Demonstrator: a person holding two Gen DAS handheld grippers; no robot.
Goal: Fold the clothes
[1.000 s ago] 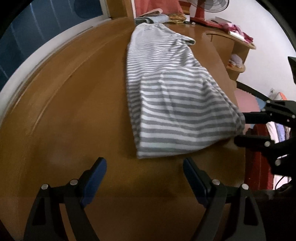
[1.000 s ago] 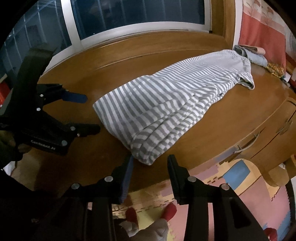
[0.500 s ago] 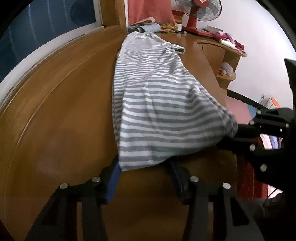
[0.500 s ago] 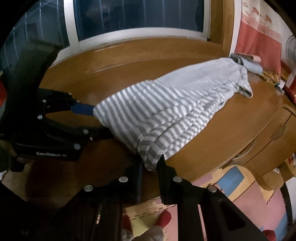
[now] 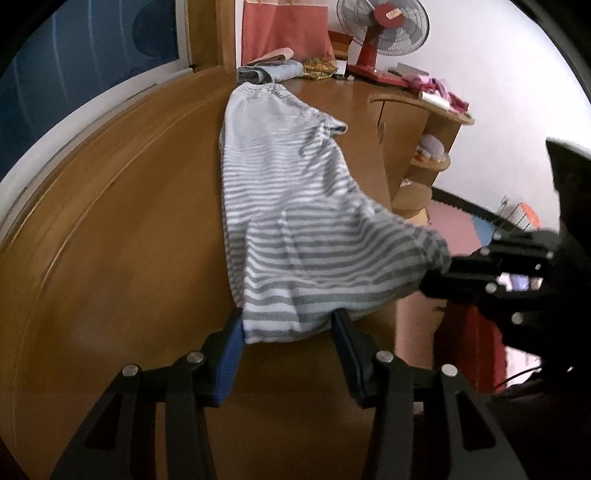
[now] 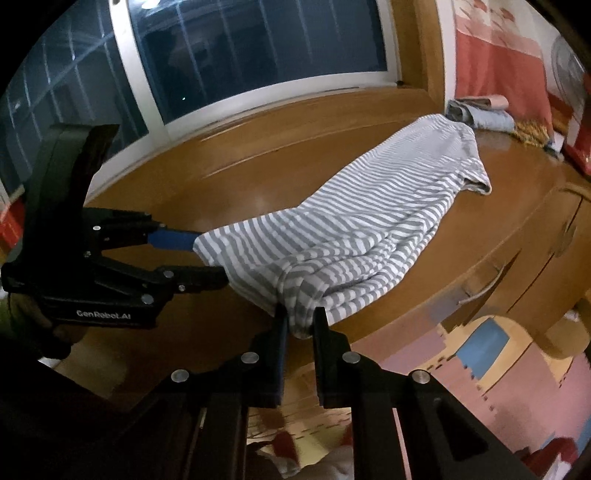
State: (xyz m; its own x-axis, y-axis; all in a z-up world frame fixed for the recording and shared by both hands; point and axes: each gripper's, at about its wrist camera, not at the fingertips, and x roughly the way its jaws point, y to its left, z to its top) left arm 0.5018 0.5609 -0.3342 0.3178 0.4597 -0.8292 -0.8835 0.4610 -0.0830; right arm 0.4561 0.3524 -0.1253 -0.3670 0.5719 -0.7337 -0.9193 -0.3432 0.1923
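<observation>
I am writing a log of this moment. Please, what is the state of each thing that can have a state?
Garment: folded lengthwise, near end lifted, far end flat on the table.
Left gripper: shut on one near corner.
Right gripper: shut on the other near corner.
Fan: upright; running or not, cannot tell.
Drawers: closed.

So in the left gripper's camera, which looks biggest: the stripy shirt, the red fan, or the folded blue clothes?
1. Stripy shirt, by far.
2. Red fan.
3. Folded blue clothes.
The fan and blue clothes sit far back, so they look smaller than they really are.
</observation>
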